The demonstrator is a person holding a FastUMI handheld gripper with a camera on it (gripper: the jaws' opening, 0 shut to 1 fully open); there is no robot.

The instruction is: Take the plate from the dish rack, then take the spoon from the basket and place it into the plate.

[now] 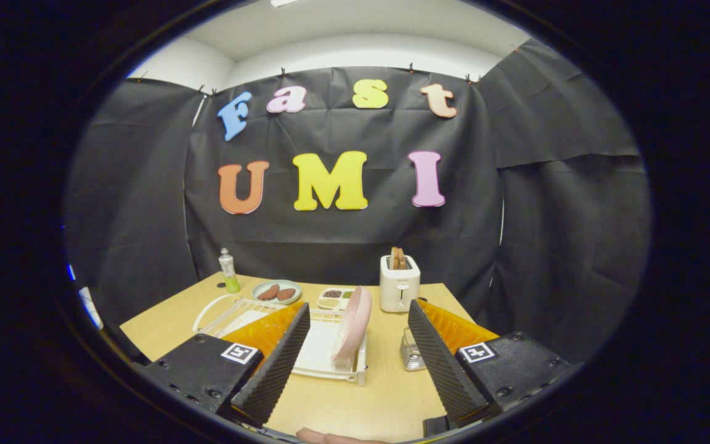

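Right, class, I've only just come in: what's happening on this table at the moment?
A person's handheld gripper hovers open above the wooden table, holding nothing. Between its fingers, further ahead, a pink plate stands upright in the white wire dish rack. A small metal mesh basket sits beside the rack. Nothing has been picked up yet.

Wire basket (pixel 412 353) half behind a claw finger (pixel 447 364), its contents (any spoon included) too small to tell.

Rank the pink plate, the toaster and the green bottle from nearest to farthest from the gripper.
The gripper is open, holding nothing.
1. Pink plate: upright in the dish rack, just ahead between the jaws.
2. Toaster: beyond the plate, slightly right.
3. Green bottle: far left corner of the table.
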